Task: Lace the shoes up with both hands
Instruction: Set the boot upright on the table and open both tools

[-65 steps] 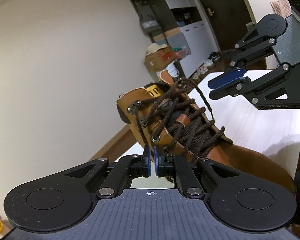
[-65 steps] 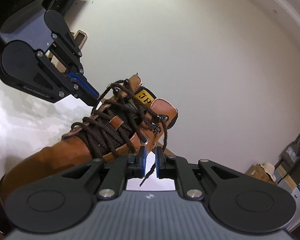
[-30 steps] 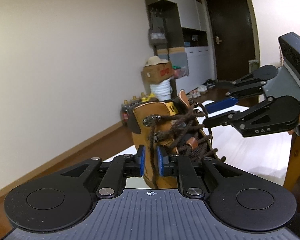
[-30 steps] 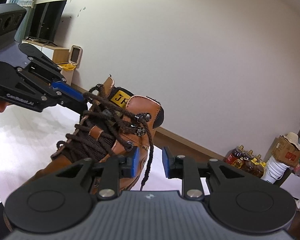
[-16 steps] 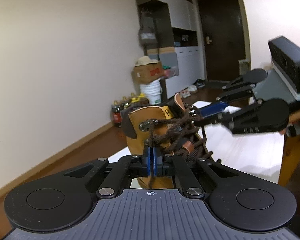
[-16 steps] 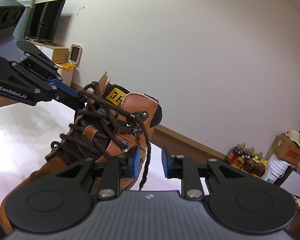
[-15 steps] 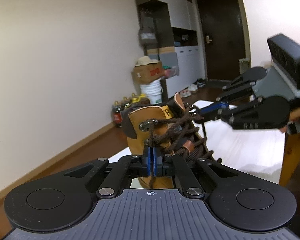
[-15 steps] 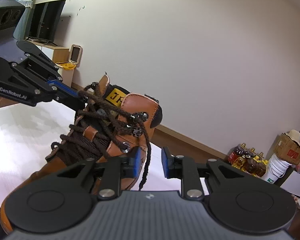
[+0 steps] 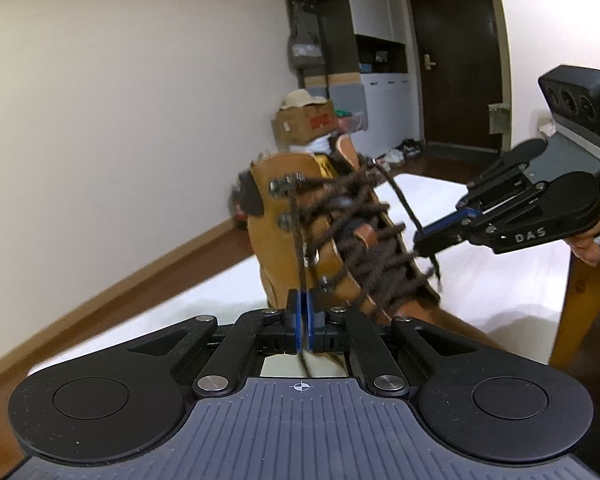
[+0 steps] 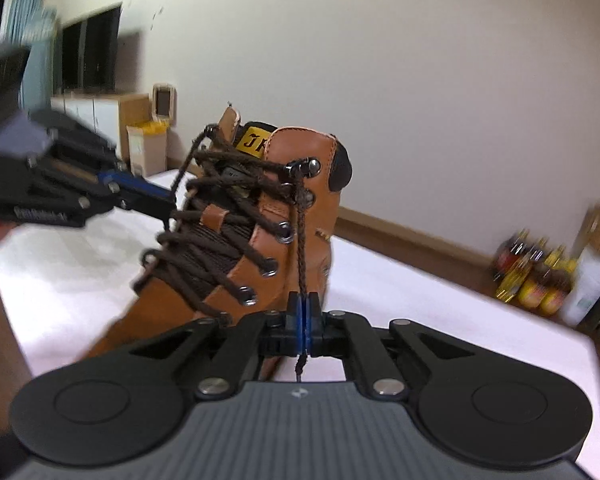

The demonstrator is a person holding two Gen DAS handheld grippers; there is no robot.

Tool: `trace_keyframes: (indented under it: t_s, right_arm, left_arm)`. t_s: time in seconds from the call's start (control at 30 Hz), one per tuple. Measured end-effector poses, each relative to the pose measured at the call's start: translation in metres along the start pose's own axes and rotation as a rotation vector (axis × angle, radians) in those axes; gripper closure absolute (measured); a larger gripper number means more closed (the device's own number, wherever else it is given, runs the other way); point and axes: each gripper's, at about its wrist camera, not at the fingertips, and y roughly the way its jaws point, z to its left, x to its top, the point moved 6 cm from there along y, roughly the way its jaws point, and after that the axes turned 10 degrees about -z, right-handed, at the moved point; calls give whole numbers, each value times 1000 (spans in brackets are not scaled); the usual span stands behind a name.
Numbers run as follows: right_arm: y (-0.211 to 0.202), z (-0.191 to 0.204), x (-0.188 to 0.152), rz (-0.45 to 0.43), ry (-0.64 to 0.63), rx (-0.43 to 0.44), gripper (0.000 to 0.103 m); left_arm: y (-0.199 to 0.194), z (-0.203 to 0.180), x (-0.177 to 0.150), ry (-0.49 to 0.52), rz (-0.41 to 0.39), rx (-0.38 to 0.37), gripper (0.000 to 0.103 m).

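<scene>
Table: a white-covered table (image 10: 440,300) fills the near and middle ground, a pale wall behind it.
Boot: 1 tan leather boot (image 10: 300,216) stands upright on the table, between the 2 grippers; dark brown lace crosses through every eyelet visible, up to the collar.
Handling, judged: the boot looks stiff and fairly heavy, enough to stay put under a gentle pull; a hard tug could tip it.
Lace ends: 2 braided cords, soft and limp; best taken near the tip, just below the top eyelet.
Left gripper (image 9: 302,320): jaws closed on 1 lace end (image 9: 299,256) that runs taut down the boot's left side.
Right gripper (image 10: 303,320): jaws closed on the other lace end (image 10: 301,256), hanging straight from the top eyelet on the right side.
Containers: a cardboard box (image 9: 305,122) far off by the cabinets, a hat-like shape on top, contents unclear; bottles (image 10: 536,276) on the far right floor, too blurred to detail.
</scene>
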Motion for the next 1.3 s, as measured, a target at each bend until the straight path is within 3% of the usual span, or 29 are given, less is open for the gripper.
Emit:
trace_keyframes:
  t_s: [0.03,0.2,0.4,0.67,0.93,1.13,1.3]
  right_arm:
    - [-2,-1,-2,5,34,11,92]
    - [-20,10,-26,10,83,13,91]
    - [-46,47,-58,16,128,58,88]
    - [-75,83,-78,26,156,86,87]
    - [-69,92,-86,-21,131,33,86]
    - [-63,86,-85,-60,143,-3,70]
    - [-59,83,-85,-70,170,6,68]
  left_arm:
    - [-2,-1,-3,-7,9,0,98]
    - [-13,-9,-18,-40,56,1,98]
    - [-28,-45,-36,-69,137,13,97]
    - [-46,-72,-43,-125,142,26,99]
    - [-36,-81,-44,-137,139,99,103]
    - [-30,-75,-42,-144,133,147,103]
    - [-29,-76,-39,-139,131,149,103]
